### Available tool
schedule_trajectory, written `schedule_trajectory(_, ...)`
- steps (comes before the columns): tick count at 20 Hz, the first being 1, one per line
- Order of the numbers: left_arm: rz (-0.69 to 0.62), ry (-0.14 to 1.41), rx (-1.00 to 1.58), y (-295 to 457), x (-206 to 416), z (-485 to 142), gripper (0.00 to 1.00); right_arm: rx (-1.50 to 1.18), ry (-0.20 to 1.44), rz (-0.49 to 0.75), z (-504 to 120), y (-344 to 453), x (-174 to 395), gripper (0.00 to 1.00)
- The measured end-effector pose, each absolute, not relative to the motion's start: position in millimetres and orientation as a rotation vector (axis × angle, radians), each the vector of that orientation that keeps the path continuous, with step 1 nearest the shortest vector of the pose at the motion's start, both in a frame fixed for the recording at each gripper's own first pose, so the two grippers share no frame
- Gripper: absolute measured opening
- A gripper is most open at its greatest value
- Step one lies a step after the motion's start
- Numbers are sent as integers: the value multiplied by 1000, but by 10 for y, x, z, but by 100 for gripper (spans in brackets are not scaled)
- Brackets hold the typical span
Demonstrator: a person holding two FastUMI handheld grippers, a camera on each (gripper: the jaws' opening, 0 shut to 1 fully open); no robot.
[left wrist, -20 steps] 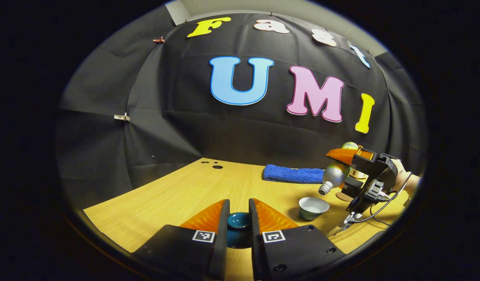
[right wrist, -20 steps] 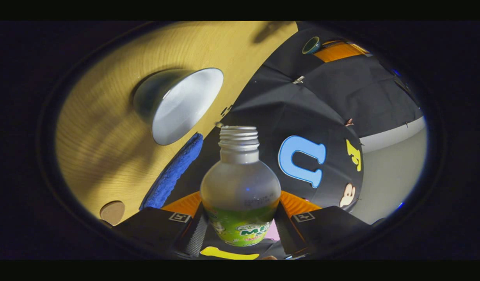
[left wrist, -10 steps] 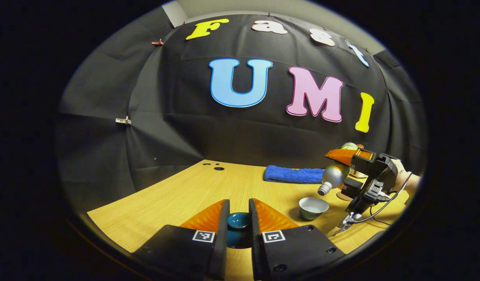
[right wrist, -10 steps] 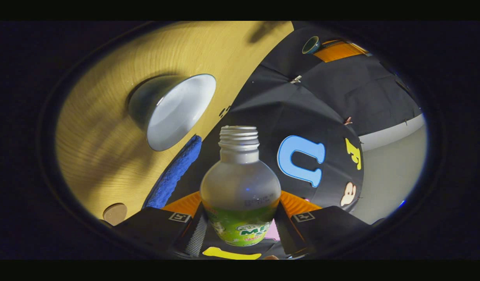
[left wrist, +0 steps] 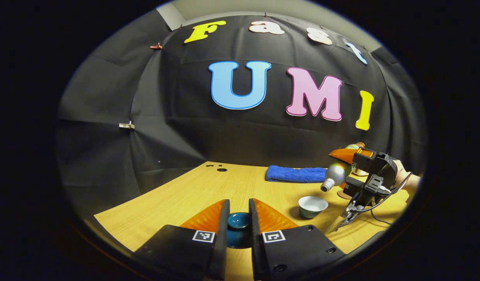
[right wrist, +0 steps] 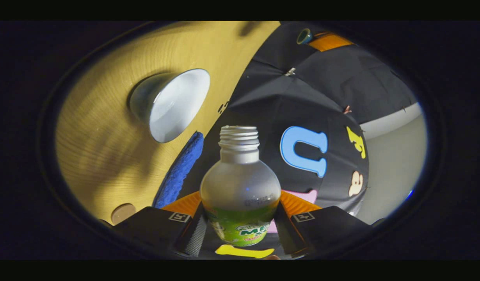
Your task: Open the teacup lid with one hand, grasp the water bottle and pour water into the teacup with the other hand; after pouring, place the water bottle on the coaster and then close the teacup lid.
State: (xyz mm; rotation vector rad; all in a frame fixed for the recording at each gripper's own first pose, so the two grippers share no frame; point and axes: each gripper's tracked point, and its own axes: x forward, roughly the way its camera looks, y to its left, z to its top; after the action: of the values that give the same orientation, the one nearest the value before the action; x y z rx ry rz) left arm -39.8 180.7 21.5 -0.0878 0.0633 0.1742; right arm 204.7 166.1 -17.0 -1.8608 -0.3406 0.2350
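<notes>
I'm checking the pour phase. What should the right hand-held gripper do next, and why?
Probably tip the water bottle upright and carry it to the coaster. The right hand-held gripper holds it tilted beside the open teacup, mouth off the rim; the left hand-held gripper holds the lid.

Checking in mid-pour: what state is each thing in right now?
Teacup: lid off, upright on the table.
Teacup lid: clamped in the left gripper.
Water bottle: uncapped, tilted mouth-down near the teacup, clamped in the right gripper.
Coaster: bare.
Blue towel: lying flat.
</notes>
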Motion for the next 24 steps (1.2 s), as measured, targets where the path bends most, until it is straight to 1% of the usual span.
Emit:
schedule_trajectory(3,169,60,-65,1702,-391,249,30,-1667,-192,242,-270,1419,2105,79)
schedule_trajectory(4,164,61,-65,1662,-391,250,33,-1601,-152,234,-257,1329,2107,80)
schedule_trajectory(5,156,61,-71,1619,-390,257,30,-1532,-118,230,-228,1257,2117,79)
schedule_trajectory(6,149,60,-78,1580,-392,275,30,-1465,-89,228,-207,1175,2112,77)
schedule_trajectory(7,143,60,-84,1529,-381,269,30,-1405,-61,226,-205,1105,2112,80)
schedule_trajectory(10,126,54,-90,1397,-366,307,30,-1249,17,192,-186,807,2010,80)
schedule_trajectory(14,93,43,-77,1156,-314,356,30,-968,128,219,-271,534,1815,80)
schedule_trajectory(19,42,41,-70,855,-240,377,30,-693,190,235,-208,351,1630,80)
schedule_trajectory(20,33,40,-68,806,-236,379,33,-637,196,247,-166,362,1601,80)
schedule_trajectory(22,16,39,-68,734,-228,370,33,-509,195,266,-68,383,1565,80)
schedule_trajectory(23,7,37,-71,699,-224,374,30,-448,189,280,19,390,1526,81)
schedule_trajectory(24,-4,36,-74,668,-218,376,33,-392,177,286,95,404,1516,80)
